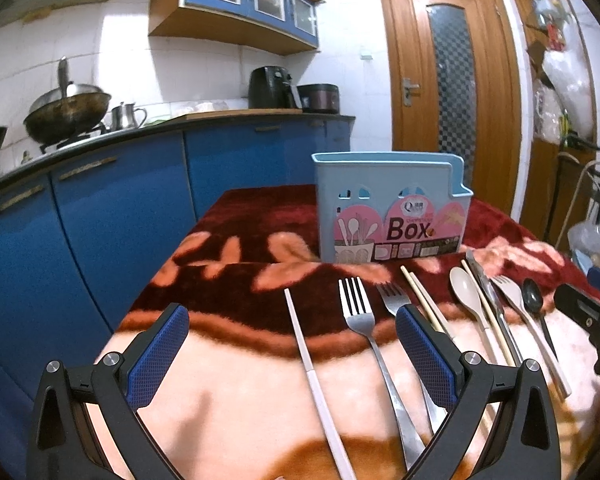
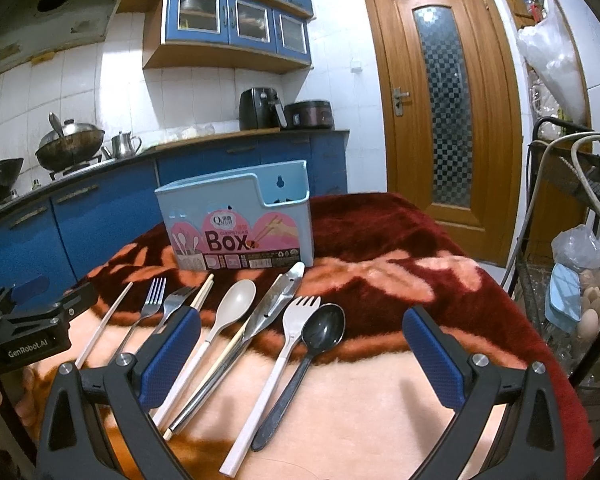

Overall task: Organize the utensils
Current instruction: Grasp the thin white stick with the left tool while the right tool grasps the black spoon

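Observation:
A light blue utensil box with a pink "Box" label stands on the blanket-covered table; it also shows in the right wrist view. Utensils lie in a row in front of it: a white chopstick, two steel forks, wooden chopsticks, a beige spoon, a steel peeler, a white fork and a black spoon. My left gripper is open above the white chopstick and forks. My right gripper is open above the spoons and white fork.
The table wears a red and peach blanket. Blue kitchen cabinets run along the left with woks and a kettle on the counter. A wire rack with eggs and bags stands at the right. A wooden door is behind.

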A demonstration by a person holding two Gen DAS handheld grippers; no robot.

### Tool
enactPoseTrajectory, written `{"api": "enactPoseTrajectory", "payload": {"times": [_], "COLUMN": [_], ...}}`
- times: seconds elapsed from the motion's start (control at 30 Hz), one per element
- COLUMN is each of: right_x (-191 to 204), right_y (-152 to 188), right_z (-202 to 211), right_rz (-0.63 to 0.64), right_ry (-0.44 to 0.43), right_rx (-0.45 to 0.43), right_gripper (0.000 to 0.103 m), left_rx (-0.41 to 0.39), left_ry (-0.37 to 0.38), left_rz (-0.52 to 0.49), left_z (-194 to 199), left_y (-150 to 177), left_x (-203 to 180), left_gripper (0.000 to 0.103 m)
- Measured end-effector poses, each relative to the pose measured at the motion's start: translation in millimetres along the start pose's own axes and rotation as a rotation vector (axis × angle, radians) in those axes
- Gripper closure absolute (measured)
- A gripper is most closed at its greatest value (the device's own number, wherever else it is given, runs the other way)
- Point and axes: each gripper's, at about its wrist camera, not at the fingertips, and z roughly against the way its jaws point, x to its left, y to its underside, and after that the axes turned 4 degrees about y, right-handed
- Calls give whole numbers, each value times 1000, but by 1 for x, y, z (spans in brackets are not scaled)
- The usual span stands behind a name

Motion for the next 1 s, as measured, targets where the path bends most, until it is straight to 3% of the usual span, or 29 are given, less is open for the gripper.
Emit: {"api": "enactPoseTrajectory", "payload": {"times": [0.33, 0.5, 0.6, 0.77, 0.93, 1.0], "right_x": [-15, -20, -19, -19, -20, -20], "right_y": [-27, -35, -37, -40, -39, -37], "right_z": [-17, -31, -41, -50, -65, -70], "right_rz": [-8, 29, 49, 49, 19, 15], "right_ry": [-52, 4, 22, 9, -19, -36], "right_rx": [247, 392, 479, 582, 740, 788], "right_gripper": [0, 1, 13, 41, 50, 54], "left_rx": [145, 245, 330, 479, 616, 669], "left_ry": [11, -10, 13, 69, 164, 194], "left_rz": [-33, -86, -85, -50, -33, -13], "left_z": [-10, -20, -30, -49, -65, -70], "left_y": [-25, -32, -36, -39, -35, -33], "left_x": [12, 14, 16, 18, 10, 10], "left_gripper": [0, 0, 0, 2, 21, 36]}}
